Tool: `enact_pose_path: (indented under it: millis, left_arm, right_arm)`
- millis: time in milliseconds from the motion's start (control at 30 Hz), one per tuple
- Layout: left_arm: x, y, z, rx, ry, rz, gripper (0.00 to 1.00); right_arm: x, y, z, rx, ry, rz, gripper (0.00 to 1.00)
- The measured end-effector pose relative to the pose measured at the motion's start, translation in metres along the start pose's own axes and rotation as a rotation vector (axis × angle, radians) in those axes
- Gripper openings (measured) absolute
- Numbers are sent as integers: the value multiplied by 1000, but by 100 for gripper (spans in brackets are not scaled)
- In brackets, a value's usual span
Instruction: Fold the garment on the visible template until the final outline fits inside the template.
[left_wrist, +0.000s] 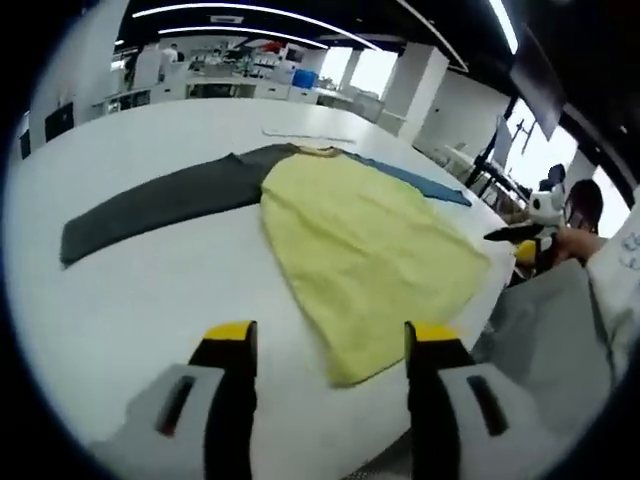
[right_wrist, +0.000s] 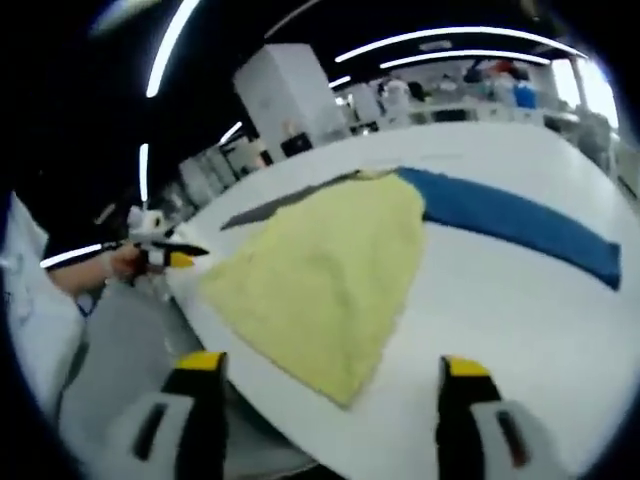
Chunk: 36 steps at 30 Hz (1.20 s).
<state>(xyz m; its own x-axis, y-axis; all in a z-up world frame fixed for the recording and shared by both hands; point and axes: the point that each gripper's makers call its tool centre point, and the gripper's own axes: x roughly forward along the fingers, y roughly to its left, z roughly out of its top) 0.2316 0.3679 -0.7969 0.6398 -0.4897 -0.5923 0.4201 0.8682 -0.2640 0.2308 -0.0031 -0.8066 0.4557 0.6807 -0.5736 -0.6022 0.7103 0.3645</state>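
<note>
Your left gripper (left_wrist: 323, 345) hangs over the white table (left_wrist: 150, 290) with its yellow-tipped jaws spread wide and nothing between them. Just ahead of the tips, slightly toward the right jaw, lies the hem of the garment (left_wrist: 360, 240): a yellow body spread flat, a dark grey sleeve (left_wrist: 160, 205) running away to the left, a blue sleeve (left_wrist: 420, 182) reaching off to the right beyond it. Past the collar a thin pale outline (left_wrist: 305, 135) is marked on the tabletop; you cannot tell its full shape. Farther back stand white benches, a white pillar and bright windows under long ceiling light strips.

Your right gripper (right_wrist: 330, 375) is likewise spread and empty, near the table's edge. The garment's (right_wrist: 330, 270) yellow hem sits just in front, between the jaws and nearer the left one; the blue sleeve (right_wrist: 520, 225) stretches ahead to the right. Off to the left the other gripper (right_wrist: 170, 255) shows, held in a hand. No writing is readable.
</note>
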Motion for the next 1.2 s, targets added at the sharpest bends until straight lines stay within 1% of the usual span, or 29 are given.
enact_pose_path:
  millis: [33,67,100,167,200,267,300,333,367,400,467,533,567,633,667,700,733,800,833,867,933,967,1000,1033,1067,1100,1133,1167,1200]
  left_arm:
    - [0,0,2,7,-8,3,64]
    - [-1,-4,5,12,-19,11,70]
    - [-1,-4,6,15,-23,13,76]
    - [-1,-3,8,16,-30,23,87]
    - [-2,0,10,27,-47,42,91]
    - [-3,1,11,11,-59,39,98]
    - [-3,0,10,-20,-59,34,99]
    - [-4,-1,10,-29,-59,31,99]
    - [-5,-3,10,-23,-66,29,99]
    - [-5,-1,10,-22,-68,27,99]
    - [-7,-2,9,-11,-64,27,99]
    - [-8,-4,11,-7,-71,35,99]
    - [-8,-4,12,-11,-74,36,99]
    - [-9,-5,14,-24,-81,49,99]
    - [-9,-9,16,-19,-84,53,99]
    - [-9,-9,17,-19,-89,57,99]
    - [-10,-4,19,-24,-97,59,99]
    - [-9,-4,19,-25,-102,60,97]
    - [-9,-4,20,-22,-104,63,96]
    - [-9,-2,19,-20,-106,66,95]
    - [-9,1,18,-20,-107,82,93]
    - [-9,2,17,-30,-111,100,92]
    - [-9,0,18,-31,-112,104,92]
    - [-9,-4,19,-41,-118,99,94]
    - [-8,-8,19,-62,-124,96,94]
    - [-8,-10,18,-55,-122,103,93]
    - [-9,-9,18,-46,-121,110,91]
    - [-9,-8,18,-44,-122,116,91]
    - [-10,-3,17,-53,-125,117,91]
  right_arm:
    - [-1,-4,4,-24,-15,-28,98]
    - [-1,-6,6,-30,-19,-36,99]
    - [-4,-8,6,-38,-6,-47,99]
    - [-6,-15,10,-51,-17,-63,99]
    - [-7,-19,12,-53,-26,-71,99]
    - [-10,-23,14,-40,-26,-79,99]
    - [-11,-25,14,-32,-24,-86,99]
    - [-13,-29,15,-33,-26,-92,99]
    - [-14,-31,16,-34,-26,-97,99]
    - [-16,-38,18,-36,-24,-113,99]
    - [-18,-47,20,-38,-19,-121,99]
    - [-22,-60,24,-54,-11,-141,99]
    - [-25,-65,28,-69,-11,-153,99]
    - [-30,-74,34,-66,-11,-161,99]
    - [-32,-78,39,-69,-24,-166,99]
    - [-35,-87,44,-66,-32,-174,99]
    - [-36,-91,47,-63,-33,-178,99]
    - [-40,-96,53,-62,-39,-193,99]
    - [-44,-106,59,-64,-43,-217,99]
    - [-46,-109,60,-63,-44,-225,97]
    - [-51,-122,68,-57,-62,-254,91]
    - [-53,-127,72,-48,-70,-267,91]
    - [-57,-139,75,-20,-79,-313,94]
    - [-58,-142,76,-14,-80,-325,98]
    - [-61,-150,78,-21,-83,-331,96]
    - [-63,-155,79,-18,-81,-345,91]
    - [-69,-170,76,-4,-68,-396,86]
    - [-72,-180,74,22,-66,-422,84]
    - [-74,-191,76,43,-90,-439,84]
